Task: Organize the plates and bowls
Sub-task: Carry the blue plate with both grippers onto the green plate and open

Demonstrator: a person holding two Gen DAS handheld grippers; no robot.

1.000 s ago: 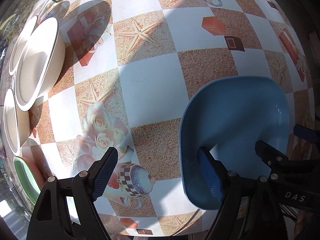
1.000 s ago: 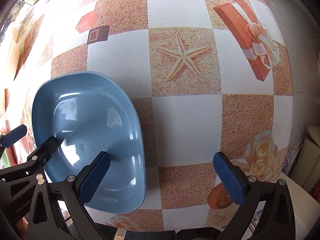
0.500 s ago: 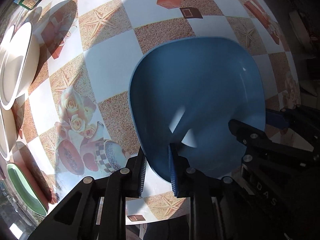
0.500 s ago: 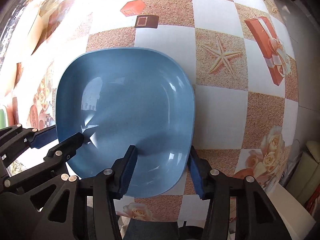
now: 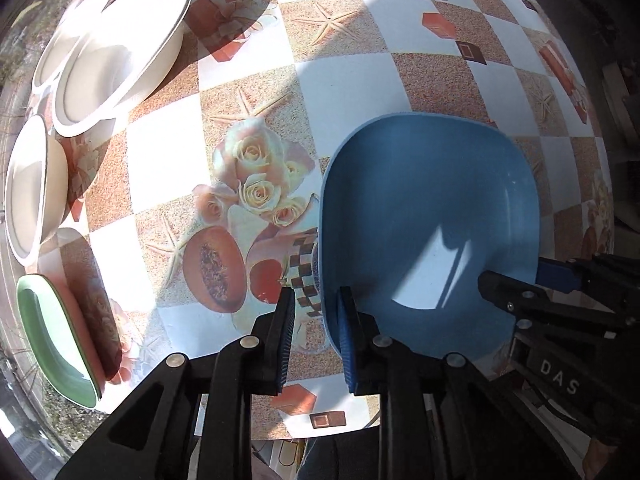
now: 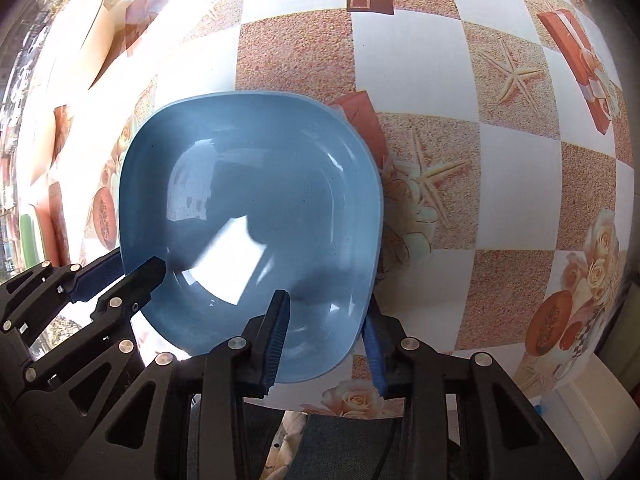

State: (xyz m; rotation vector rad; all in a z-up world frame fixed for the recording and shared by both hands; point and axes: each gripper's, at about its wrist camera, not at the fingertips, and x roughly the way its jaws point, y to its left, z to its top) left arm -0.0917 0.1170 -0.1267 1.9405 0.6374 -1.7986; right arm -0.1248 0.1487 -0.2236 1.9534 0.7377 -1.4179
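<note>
Both black two-finger grippers now clamp one glossy blue squarish plastic bowl (image 6: 248,216): the left gripper (image 5: 316,332), wide open a second ago, pinches its near-left rim, while the right gripper (image 6: 324,340) has just been closing and presses the near-right rim between ribbed blue pads. Carried over the checked vinyl tablecloth (image 5: 344,80), the bowl has drawn nearer the round white bowls (image 5: 116,56) and green dish (image 5: 52,340), probably for stacking.

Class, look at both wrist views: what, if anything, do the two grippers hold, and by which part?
Both grip the square blue plastic bowl by its near rim: left gripper at one corner, right gripper, jaws just closing, at the other.
</note>
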